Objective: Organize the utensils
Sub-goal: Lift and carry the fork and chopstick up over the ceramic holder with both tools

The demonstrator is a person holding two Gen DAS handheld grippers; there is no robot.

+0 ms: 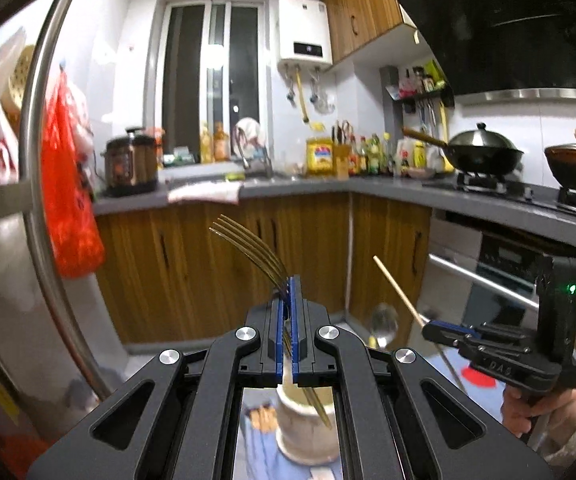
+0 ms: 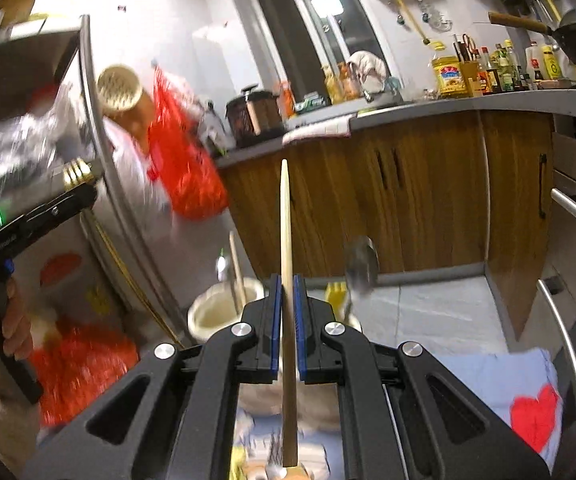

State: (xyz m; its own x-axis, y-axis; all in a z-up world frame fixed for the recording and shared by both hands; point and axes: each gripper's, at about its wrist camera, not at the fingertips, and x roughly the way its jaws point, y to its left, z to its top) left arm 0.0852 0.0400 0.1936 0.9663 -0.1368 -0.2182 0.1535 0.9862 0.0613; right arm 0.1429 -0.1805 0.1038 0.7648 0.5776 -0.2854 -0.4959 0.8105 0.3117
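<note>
Above the cream holder (image 2: 224,312), the left gripper (image 1: 288,292) clamped a gold fork (image 1: 248,246) while the right gripper (image 2: 287,292) pinched a chopstick (image 2: 286,240).

Fork (image 1: 248,248) handle partly hidden behind jaws. Spoon (image 2: 362,266) beside cup (image 2: 224,312) blurred. Chopstick (image 2: 287,300) lower end cut off.

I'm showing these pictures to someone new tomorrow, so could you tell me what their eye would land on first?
Most likely the utensils held up in mid-air: the left gripper is shut on a gold fork with its tines pointing up, and the right gripper is shut on a wooden chopstick. Next, the bright red bag hanging at the left beside the fridge, and the cream utensil pot below the grippers.
</note>
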